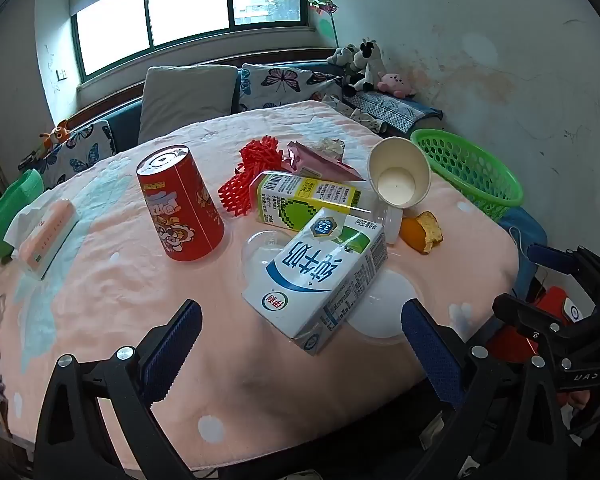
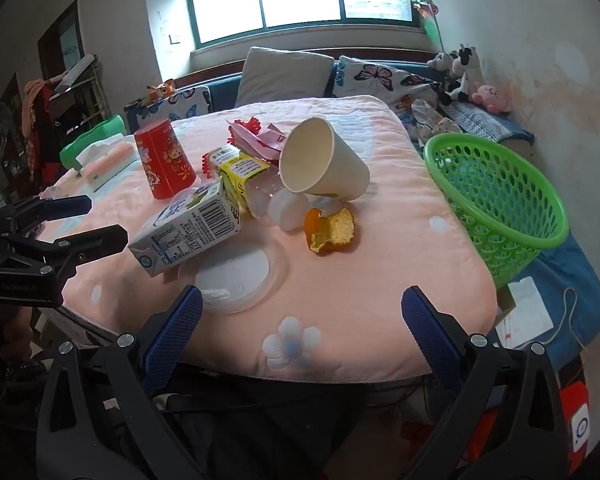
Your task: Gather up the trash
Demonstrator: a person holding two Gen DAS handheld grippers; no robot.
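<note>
Well, nothing has gone in yet, folks: the green basket (image 2: pixel 496 204) sits off the worktop's (image 2: pixel 380 280) edge at about two o'clock in the right wrist view, and through its mesh it looks empty. Every piece of trash is still out on the pink cloth.

Both grippers hover at the near edge. The left gripper (image 1: pixel 302 328) is released, blue pads spread wide with nothing between them, and the white milk carton (image 1: pixel 320 276) lies tipped just ahead at twelve o'clock. The right gripper (image 2: pixel 302 312) is likewise wide apart and carrying nothing, with the clear plastic lid (image 2: pixel 236 276) just ahead at eleven o'clock.

Look at the pile. The paper cup (image 2: pixel 320 162) lies on its side, mouth toward the cameras, resting on a clear bottle (image 2: pixel 276 204). An orange peel (image 2: pixel 330 228) sits just beside that bottle. Behind are a green-and-yellow carton (image 1: pixel 300 196), a pink wrapper (image 1: pixel 316 158) and red foam netting (image 1: pixel 252 176). The red can (image 1: pixel 180 204) stands apart at ten o'clock in the left wrist view.

So by my reading we are at the very start: the whole heap remains, and the milk carton looks the likeliest first pick.
</note>
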